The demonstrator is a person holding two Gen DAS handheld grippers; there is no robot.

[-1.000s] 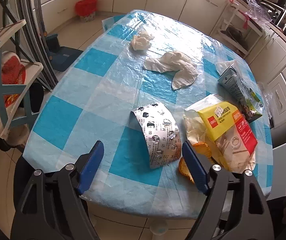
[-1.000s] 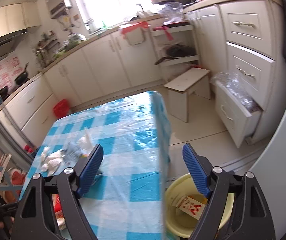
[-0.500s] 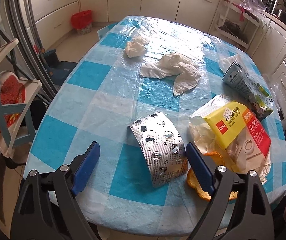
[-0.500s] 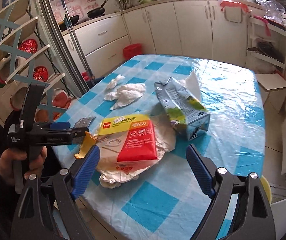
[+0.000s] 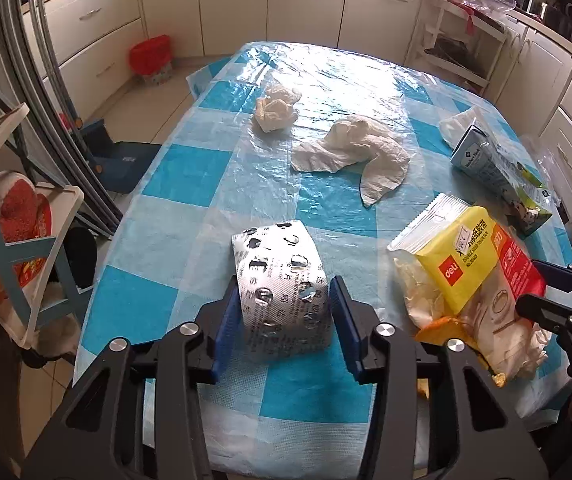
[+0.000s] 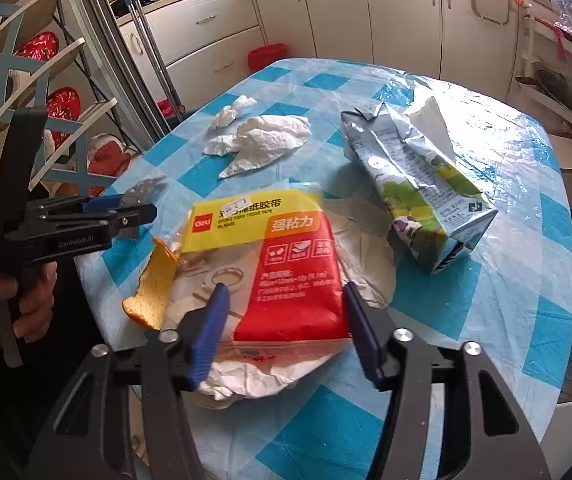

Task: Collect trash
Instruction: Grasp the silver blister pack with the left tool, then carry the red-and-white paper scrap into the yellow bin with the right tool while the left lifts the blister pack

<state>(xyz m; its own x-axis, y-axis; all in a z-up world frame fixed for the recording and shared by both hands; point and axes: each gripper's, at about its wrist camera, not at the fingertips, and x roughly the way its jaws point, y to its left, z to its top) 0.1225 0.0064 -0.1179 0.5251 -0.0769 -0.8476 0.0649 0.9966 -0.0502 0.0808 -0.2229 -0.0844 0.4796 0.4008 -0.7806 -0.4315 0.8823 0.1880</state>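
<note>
On my counter (image 5: 174, 184), covered in blue checked plastic, lay a crushed carton (image 6: 414, 184), the yellow-and-red tape packet (image 6: 282, 248), crumpled tissues (image 5: 350, 152) and a foil blister sheet (image 5: 282, 292). My right gripper (image 6: 282, 324) was closing, its fingers either side of the packet. My left gripper (image 5: 284, 320) was closing, its fingers flanking the blister sheet at the near edge.

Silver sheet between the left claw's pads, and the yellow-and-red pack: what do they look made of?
The silver sheet looks like foil blister packaging: metallic sheen, printed text, torn pockets, holding a curl. The yellow-and-red pack seems a thin glossy plastic wrapper: clear film at its edge, with glare across the print.
</note>
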